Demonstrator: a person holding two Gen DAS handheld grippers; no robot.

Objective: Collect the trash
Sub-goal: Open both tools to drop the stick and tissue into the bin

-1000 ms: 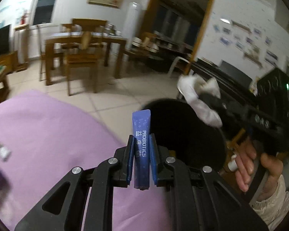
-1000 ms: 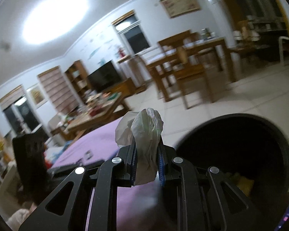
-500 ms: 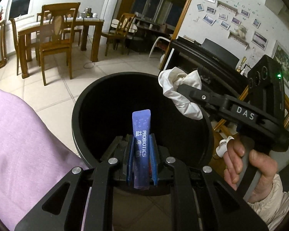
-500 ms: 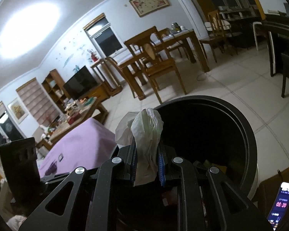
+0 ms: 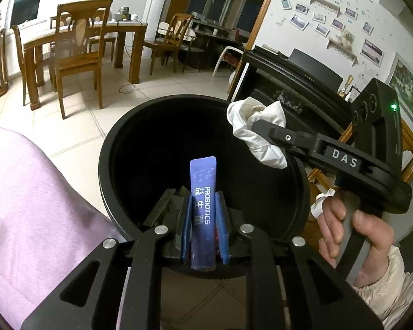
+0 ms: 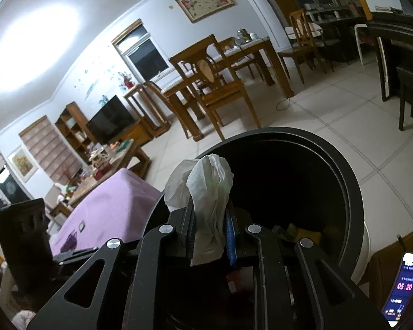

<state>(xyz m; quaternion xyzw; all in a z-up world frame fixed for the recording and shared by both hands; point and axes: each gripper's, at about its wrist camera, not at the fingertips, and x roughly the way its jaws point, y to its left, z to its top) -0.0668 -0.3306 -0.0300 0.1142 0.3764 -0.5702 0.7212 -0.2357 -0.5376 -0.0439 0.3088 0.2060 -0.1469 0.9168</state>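
Observation:
My left gripper (image 5: 203, 214) is shut on a blue probiotics sachet (image 5: 203, 192), held upright over the near rim of a round black trash bin (image 5: 115, 137). My right gripper (image 6: 210, 220) is shut on a crumpled white tissue (image 6: 209, 192) and holds it over the bin (image 6: 347, 181). In the left wrist view the right gripper (image 5: 257, 129) comes in from the right with the tissue (image 5: 257, 143) above the bin's right rim. Some trash lies at the bin's bottom (image 6: 297, 231).
A table with a purple cloth (image 5: 27, 192) stands left of the bin; it also shows in the right wrist view (image 6: 110, 206). Wooden dining table and chairs (image 5: 77, 52) stand behind on the tiled floor. A black piano (image 5: 303, 82) is at the right. A phone (image 6: 402, 283) sits low right.
Both grippers have swung from over the purple table to above the bin's opening, which now fills the middle of both views. Both stay shut on their items.

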